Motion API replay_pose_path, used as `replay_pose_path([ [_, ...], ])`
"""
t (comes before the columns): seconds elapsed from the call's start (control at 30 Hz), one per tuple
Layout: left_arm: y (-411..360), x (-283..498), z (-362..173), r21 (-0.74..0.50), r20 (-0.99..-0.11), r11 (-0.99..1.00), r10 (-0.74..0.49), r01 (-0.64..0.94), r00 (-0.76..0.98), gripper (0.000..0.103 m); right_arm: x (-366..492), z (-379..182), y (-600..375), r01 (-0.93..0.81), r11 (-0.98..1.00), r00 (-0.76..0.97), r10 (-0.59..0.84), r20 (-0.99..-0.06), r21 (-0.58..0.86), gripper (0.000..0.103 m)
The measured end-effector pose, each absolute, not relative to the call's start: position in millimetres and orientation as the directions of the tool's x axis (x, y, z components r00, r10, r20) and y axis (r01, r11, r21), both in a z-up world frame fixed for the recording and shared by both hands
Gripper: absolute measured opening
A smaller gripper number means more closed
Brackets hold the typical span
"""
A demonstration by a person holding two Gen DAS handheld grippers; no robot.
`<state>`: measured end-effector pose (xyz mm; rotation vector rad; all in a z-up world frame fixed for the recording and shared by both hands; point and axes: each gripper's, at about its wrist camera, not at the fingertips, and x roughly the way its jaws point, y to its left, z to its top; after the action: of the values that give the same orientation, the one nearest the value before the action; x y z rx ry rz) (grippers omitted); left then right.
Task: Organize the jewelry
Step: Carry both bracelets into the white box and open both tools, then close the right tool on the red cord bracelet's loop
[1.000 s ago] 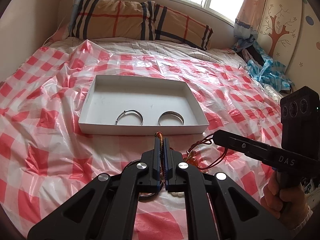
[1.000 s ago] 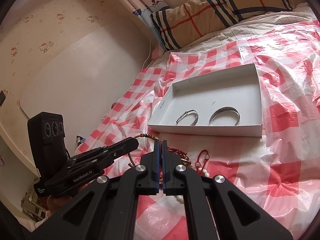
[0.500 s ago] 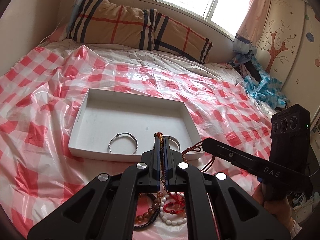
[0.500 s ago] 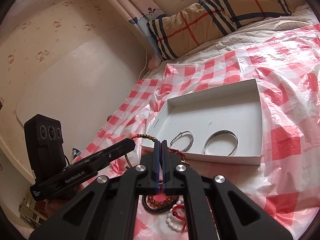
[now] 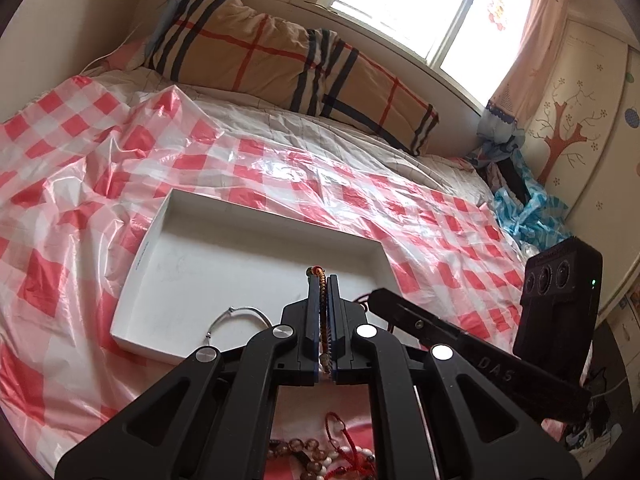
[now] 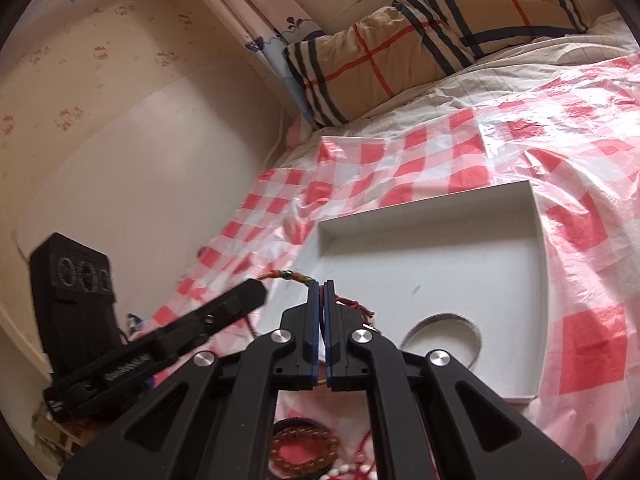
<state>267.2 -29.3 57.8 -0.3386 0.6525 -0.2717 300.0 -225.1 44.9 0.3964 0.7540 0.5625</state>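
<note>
Evidently both sets of fingers are pinched shut on one beaded necklace [image 5: 320,280]: the left gripper [image 5: 323,280] holds brown beads, the right gripper [image 6: 319,286] probably its red cord, stretching it over the white box [image 6: 536,248], whose far half lies open beyond two silver bangles [image 6: 440,318].

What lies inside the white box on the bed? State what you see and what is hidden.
Inside the white box lie two silver bangles: one on the left, another on the right. Both are partly hidden behind the gripper arms.
</note>
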Motion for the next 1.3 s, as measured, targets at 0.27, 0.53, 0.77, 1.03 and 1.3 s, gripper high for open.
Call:
replay_pose_path([
  [0.27, -7.6, 289.0, 15.9, -0.353, -0.668, 0.935, -0.245, -0.009, 0.703, 0.006, 288.3, 11.7, -256.7, -0.197, 0.852, 0.610, 0.493, -0.620, 0.484, 0.049],
  [0.53, 0.2, 283.6, -2.3, -0.326, -0.719, 0.945, -0.225, -0.034, 0.657, 0.023, 266.0, 13.0, -261.1, -0.213, 0.866, 0.606, 0.481, -0.634, 0.454, 0.051],
  [0.77, -8.7, 287.0, -0.6, -0.276, -0.733, 0.961, -0.211, 0.001, 0.647, 0.042, 246.7, 13.0, -256.6, -0.239, 0.866, 0.579, 0.491, -0.651, 0.440, 0.052],
  [1.03, -25.2, 288.2, -4.5, -0.203, -0.769, 0.977, -0.201, 0.066, 0.607, 0.049, 229.3, 1.2, -227.5, -0.341, 0.857, 0.462, 0.511, -0.725, 0.386, 0.052],
  [1.3, -22.1, 273.0, -2.1, -0.284, -0.771, 0.955, -0.283, 0.091, 0.570, 0.049, 233.4, -11.5, -207.4, -0.416, 0.813, 0.350, 0.557, -0.753, 0.407, 0.036],
])
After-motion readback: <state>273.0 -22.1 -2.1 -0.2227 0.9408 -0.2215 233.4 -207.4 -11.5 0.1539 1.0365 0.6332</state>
